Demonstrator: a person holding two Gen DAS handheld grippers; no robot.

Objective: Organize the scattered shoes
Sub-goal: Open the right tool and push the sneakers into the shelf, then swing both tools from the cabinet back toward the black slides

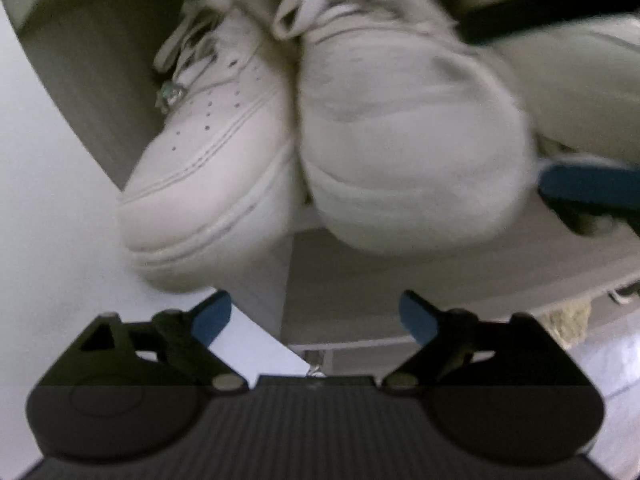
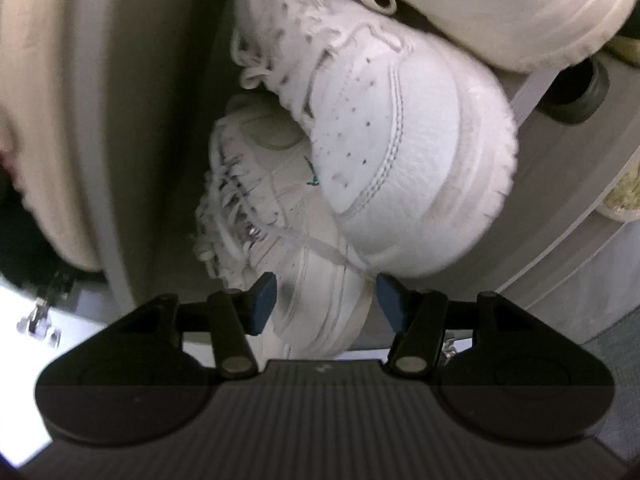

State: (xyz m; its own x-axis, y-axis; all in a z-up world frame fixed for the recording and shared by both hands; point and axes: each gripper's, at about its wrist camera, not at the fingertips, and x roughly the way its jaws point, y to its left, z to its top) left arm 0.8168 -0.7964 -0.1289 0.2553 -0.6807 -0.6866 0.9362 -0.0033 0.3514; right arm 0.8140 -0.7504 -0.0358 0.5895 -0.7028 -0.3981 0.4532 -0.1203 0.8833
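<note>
**Kid:** Shoes everywhere! Where are they right now?

**Helper:** Look through your left camera. Two white sneakers sit side by side on a shelf point(image 1: 400, 280), toes poking out over its edge at you. The left sneaker point(image 1: 208, 168) has little holes on its toe. The right sneaker point(image 1: 408, 140) touches it along the side. Your left gripper point(image 1: 315, 316) is wide, with nothing between its blue pads. It hangs just below and in front of the toes.

**Kid:** And my other hand?

**Helper:** Your right gripper point(image 2: 326, 300) is about half closed, and the toe of a white sneaker point(image 2: 316, 280) sits between its blue pads. The pads look like they press on its two sides, so I think you are holding it. A second white sneaker point(image 2: 400, 136) lies on top of it, so the two are stacked a bit.

**Kid:** Will the shoe be hard to hold?

**Helper:** I think not. It is probably light. The rubber sole is stiff, but the top of the toe is soft and can squash. The smooth white skin may be a bit slippery, so the toe could slide out.

**Kid:** So where should I grab?

**Helper:** Grab across the sole edge or the firm sides, not the laces point(image 2: 224, 208). The laces are loose and floppy, and one string lies over the toe. It could snag on the other shoe when you pull, so move slowly.
</note>
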